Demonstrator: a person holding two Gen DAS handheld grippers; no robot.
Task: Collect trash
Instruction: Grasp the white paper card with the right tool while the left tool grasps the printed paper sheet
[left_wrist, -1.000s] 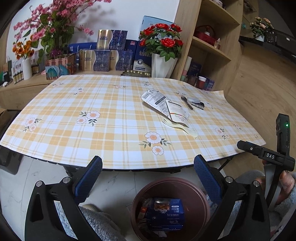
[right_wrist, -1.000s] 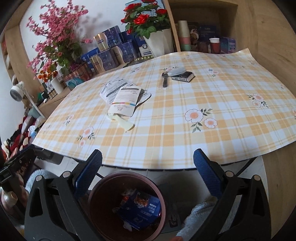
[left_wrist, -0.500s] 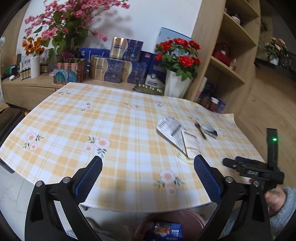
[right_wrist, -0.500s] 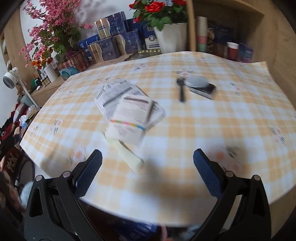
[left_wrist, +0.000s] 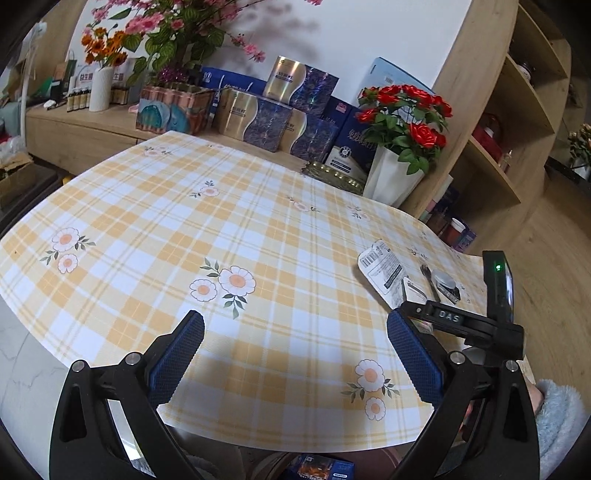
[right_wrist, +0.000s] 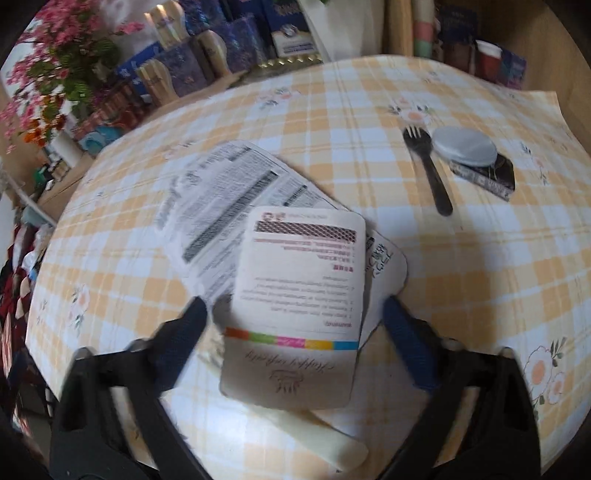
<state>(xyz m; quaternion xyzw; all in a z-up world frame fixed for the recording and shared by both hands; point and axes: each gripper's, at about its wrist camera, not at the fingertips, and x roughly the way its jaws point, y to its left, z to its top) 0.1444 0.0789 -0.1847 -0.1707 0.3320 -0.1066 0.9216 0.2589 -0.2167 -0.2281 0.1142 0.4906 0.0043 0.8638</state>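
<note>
Right gripper (right_wrist: 291, 328), fingers spread, straddles a card (right_wrist: 299, 310) stacked on a printed wrapper (right_wrist: 229, 192); a fork (right_wrist: 428, 170) lies at one o'clock. Left gripper (left_wrist: 295, 354), fingers spread, hovers over the tablecloth (left_wrist: 184, 229).

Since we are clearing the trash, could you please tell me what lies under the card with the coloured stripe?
Under the striped card lie a larger printed white packet and, nearer, a cream plastic utensil handle. The handle's other end is covered.
</note>
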